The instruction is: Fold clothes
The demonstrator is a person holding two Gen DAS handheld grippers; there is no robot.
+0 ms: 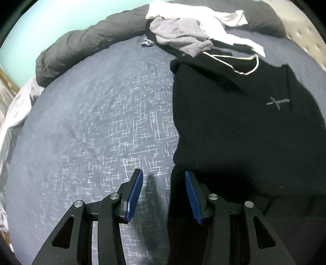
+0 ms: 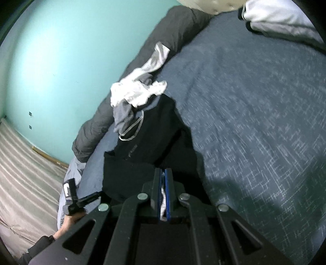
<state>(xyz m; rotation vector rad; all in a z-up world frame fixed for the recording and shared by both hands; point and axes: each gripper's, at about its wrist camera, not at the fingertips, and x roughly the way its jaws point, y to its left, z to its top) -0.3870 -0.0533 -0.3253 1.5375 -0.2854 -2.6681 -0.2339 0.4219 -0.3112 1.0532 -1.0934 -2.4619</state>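
Left wrist view shows your left gripper with its jaws spread wide and nothing between the ribbed blue pads. They hang over the bed, whose blue-grey cover is woven with pale crosshatch lines. Left of the black garment, a dark grey quilted duvet lies rolled in a long ridge along the bed's far edge. The black garment itself is soft, matte knit, spread flat on the cover, with a small grey cross-shaped logo and a looped white drawstring near its top. Its near hem reaches under your right-hand pad. Beyond the garment, a crumpled grey piece and a white piece are heaped together.

Right wrist view has your right gripper with jaws pressed close on a thin fold of white fabric, directly above the black garment. Left of it your hand holds the other tool beside the bed's edge.
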